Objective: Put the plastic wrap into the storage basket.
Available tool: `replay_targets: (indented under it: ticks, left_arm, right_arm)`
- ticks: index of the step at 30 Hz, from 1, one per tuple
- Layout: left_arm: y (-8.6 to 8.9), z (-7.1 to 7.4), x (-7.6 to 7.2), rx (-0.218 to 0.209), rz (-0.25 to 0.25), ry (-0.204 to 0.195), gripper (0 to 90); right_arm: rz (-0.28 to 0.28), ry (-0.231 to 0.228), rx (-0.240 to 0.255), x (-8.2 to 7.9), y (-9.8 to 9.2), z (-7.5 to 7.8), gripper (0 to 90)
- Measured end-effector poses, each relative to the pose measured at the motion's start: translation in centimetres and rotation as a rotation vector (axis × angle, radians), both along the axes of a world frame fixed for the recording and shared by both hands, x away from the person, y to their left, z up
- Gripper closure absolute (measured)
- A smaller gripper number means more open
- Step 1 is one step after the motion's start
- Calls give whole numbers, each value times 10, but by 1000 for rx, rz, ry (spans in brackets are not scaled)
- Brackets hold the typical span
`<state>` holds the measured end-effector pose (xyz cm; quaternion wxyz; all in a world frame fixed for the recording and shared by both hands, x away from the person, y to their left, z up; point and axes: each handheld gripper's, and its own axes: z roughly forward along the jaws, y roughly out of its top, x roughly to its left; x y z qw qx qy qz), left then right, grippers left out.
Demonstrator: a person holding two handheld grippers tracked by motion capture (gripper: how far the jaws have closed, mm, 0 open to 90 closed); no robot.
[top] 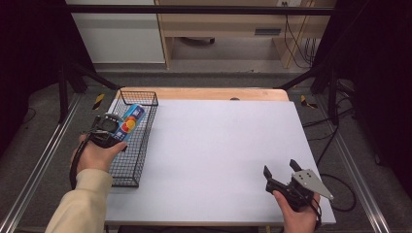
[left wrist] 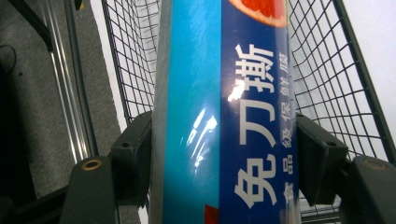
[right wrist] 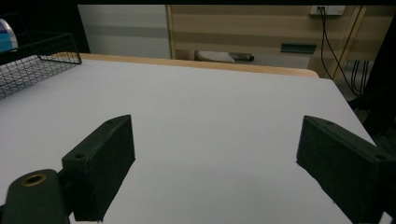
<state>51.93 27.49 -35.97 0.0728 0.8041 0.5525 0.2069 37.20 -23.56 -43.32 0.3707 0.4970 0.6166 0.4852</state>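
A long blue box of cling film [top: 131,119] with white Chinese lettering is held over the black wire basket [top: 145,133] at the table's left. My left gripper [top: 112,131] is shut on the box; in the left gripper view both pads press its sides [left wrist: 224,140], and the basket mesh [left wrist: 135,70] lies beneath. My right gripper [top: 281,172] rests near the front right of the white table, its jaws wide apart with nothing between them [right wrist: 215,172].
The white tabletop [top: 218,145] stretches between the basket and the right hand. A wooden edge [top: 209,93] runs along the far side. Black frame legs and cables stand on the floor around the table. The basket's corner [right wrist: 37,65] appears far left in the right gripper view.
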Motion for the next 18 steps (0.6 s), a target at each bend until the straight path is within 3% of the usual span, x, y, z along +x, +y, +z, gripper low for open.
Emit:
replay_targets:
  ticks: [3,7,11,18]
  left_arm:
    - [-2,-3,2,7,6,20,320]
    - [-8,-7,4,52,-9,32,320]
    - [-7,-8,6,32,-14,45,320]
    - [-6,-15,9,47,-5,72,321]
  right_arm:
    - [1,1,-1,0,0,0,117]
    - [4,-1,-1,0,1,1,117]
    - [5,2,-1,0,1,1,117]
    - [9,1,-1,0,2,1,117]
